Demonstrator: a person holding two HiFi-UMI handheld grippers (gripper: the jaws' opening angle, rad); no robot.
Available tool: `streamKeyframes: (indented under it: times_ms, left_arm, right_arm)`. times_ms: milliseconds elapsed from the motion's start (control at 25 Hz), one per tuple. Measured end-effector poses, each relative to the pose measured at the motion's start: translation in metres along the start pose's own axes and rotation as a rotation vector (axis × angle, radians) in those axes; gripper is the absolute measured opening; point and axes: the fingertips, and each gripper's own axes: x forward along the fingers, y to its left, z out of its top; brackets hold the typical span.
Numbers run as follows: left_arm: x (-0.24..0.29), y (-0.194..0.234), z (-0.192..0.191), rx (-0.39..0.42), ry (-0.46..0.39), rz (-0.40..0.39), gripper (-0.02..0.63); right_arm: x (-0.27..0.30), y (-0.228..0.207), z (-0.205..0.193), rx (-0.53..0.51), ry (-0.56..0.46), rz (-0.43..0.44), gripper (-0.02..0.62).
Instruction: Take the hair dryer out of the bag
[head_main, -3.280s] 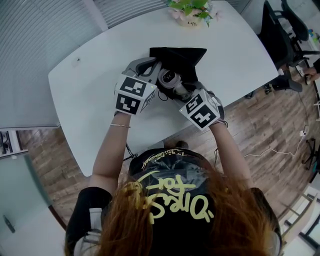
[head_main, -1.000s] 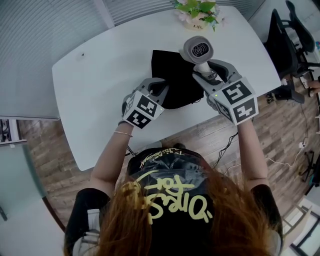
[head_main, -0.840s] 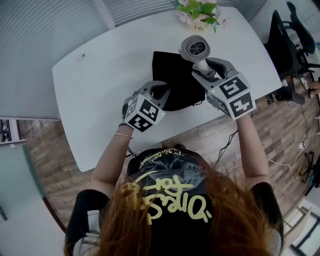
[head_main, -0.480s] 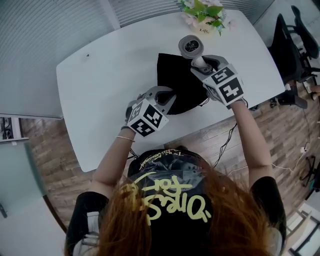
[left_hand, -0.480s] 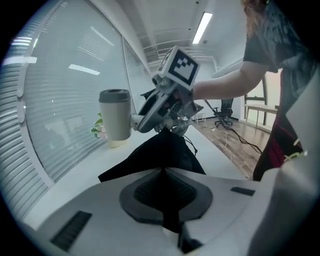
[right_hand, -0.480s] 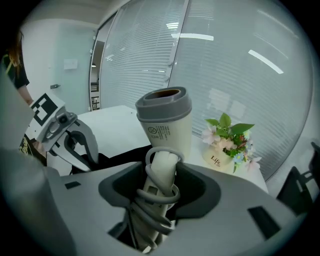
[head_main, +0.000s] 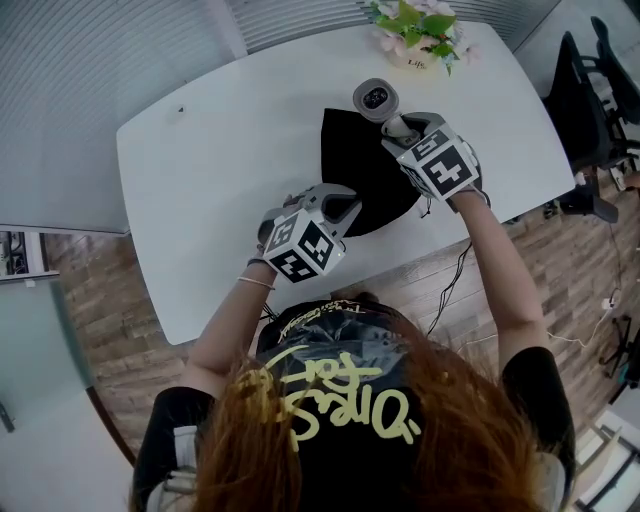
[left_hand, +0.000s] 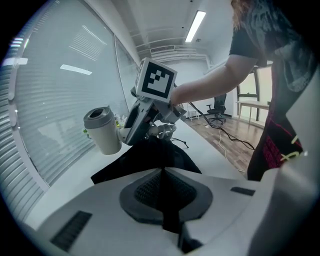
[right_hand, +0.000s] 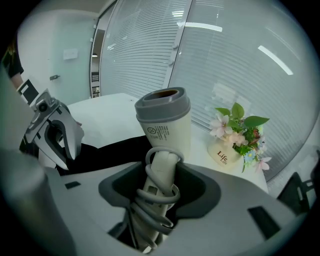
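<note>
The grey hair dryer (head_main: 376, 98) is out of the black bag (head_main: 365, 170) and hangs above the bag's far edge. My right gripper (head_main: 400, 125) is shut on its handle (right_hand: 159, 185), which has the cord wound round it; the dryer's barrel (right_hand: 164, 122) stands upright past the jaws. The bag (left_hand: 145, 155) lies limp on the white table (head_main: 220, 150). My left gripper (head_main: 340, 203) sits at the bag's near edge, its jaws closed (left_hand: 162, 192) with a strip of black cloth pinched between them. The right gripper (left_hand: 150, 120) and dryer (left_hand: 102, 131) show beyond the bag.
A small pot of flowers (head_main: 418, 35) stands at the table's far edge, just beyond the dryer (right_hand: 235, 145). The table's front edge runs close under both arms. Office chairs (head_main: 590, 60) and cables sit on the wooden floor to the right. Blinds line the far wall.
The dryer, earlier still in the bag's mouth, was lifted out. Over the last second the right gripper has sunk with it toward the table. The left gripper shifted slightly along the bag's near edge.
</note>
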Motion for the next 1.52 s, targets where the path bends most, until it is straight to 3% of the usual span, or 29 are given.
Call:
streamKeyframes:
  times_ms: [880,1520]
  left_arm:
    - [-0.003,-0.014,-0.004,-0.057,-0.018,-0.016,0.008]
    - [-0.008,-0.024,-0.005,-0.055,0.001,0.012,0.008]
  right_arm:
    - [0.029,0.011,-0.026,0.014,0.125,-0.007,0.219]
    - [0.033,0.027,-0.028,-0.245,0.226,-0.199,0.221]
